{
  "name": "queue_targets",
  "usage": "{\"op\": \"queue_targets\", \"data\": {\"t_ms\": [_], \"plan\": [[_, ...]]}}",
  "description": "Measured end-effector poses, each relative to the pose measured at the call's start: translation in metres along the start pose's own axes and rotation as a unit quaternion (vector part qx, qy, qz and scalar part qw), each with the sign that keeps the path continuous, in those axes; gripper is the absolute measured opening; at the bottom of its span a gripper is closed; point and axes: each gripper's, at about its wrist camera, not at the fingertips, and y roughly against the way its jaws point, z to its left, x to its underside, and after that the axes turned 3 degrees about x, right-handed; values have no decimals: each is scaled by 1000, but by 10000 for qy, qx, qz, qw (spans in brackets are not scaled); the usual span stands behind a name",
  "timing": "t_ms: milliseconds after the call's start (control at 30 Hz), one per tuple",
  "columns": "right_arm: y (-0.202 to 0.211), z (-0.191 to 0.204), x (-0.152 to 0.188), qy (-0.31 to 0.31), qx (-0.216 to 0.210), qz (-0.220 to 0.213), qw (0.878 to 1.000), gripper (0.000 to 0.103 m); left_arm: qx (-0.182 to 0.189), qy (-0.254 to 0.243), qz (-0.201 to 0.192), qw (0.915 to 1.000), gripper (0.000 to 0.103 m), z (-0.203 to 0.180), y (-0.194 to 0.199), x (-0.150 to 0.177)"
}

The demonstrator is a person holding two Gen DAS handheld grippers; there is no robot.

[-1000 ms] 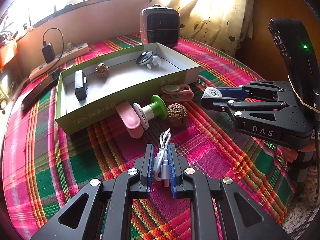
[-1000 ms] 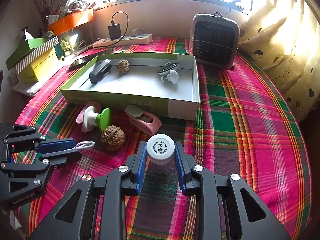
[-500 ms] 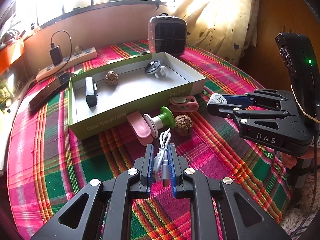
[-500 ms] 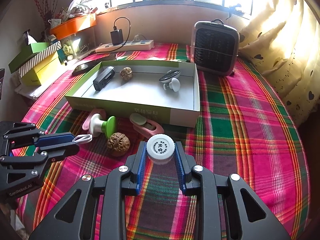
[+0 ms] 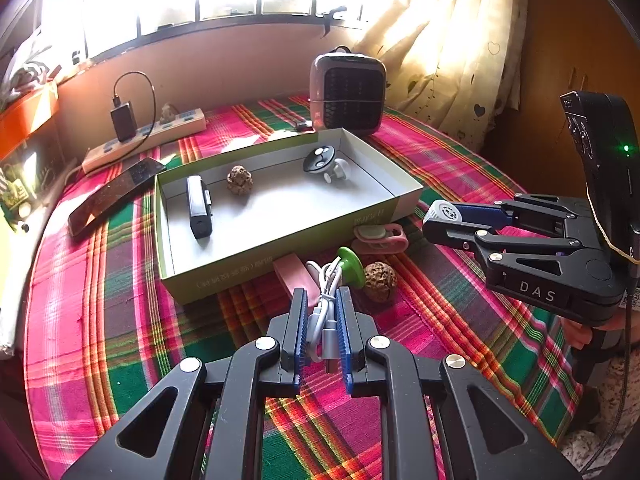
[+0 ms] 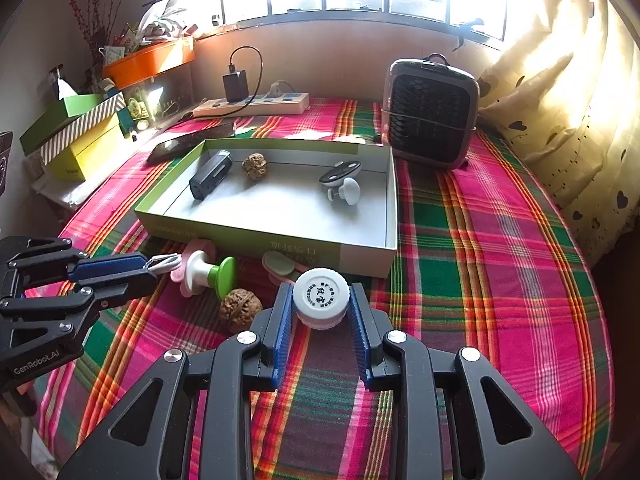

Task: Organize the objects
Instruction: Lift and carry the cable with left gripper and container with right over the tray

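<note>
- The left gripper (image 5: 322, 334) is clamping a bundled white USB cable (image 5: 326, 312) between its blue pads, jaws nearly closed on it; the bundle's long axis is running along the fingers, its loops pointing forward toward the tray (image 5: 280, 240) and its metal plug pointing back.
- The right gripper (image 6: 320, 320) is gripping a small white jar (image 6: 321, 299) across its round body, jaws partly open to the jar's width; the printed lid is facing up toward the camera.
- Both held things are hovering above the plaid cloth (image 6: 500, 280) of the worktop, just short of the tray's near wall.
- In the tray, a black rectangular device (image 6: 211, 174) is lying with its long axis running front to back, near a walnut (image 6: 255, 166) and a black-and-white knobbed gadget (image 6: 342, 182).
- Outside the tray, just beside its near wall, a green-and-white spool (image 6: 208, 274), a second walnut (image 6: 240, 310) and a pink clip (image 5: 378, 237) are lying.
- The right wrist view alone is showing stacked green and yellow boxes (image 6: 76, 132) at the far left.
- The left wrist view alone is showing the cable's plug end and the right gripper's camera housing with a green light (image 5: 626, 148).
</note>
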Motion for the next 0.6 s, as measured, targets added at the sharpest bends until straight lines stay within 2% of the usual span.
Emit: {"op": "queue_targets", "data": {"t_ms": [600], "plan": [[-18, 10, -40, 284, -185, -117, 9994, 28, 8, 136, -65, 9999, 13, 18, -17, -38]]}}
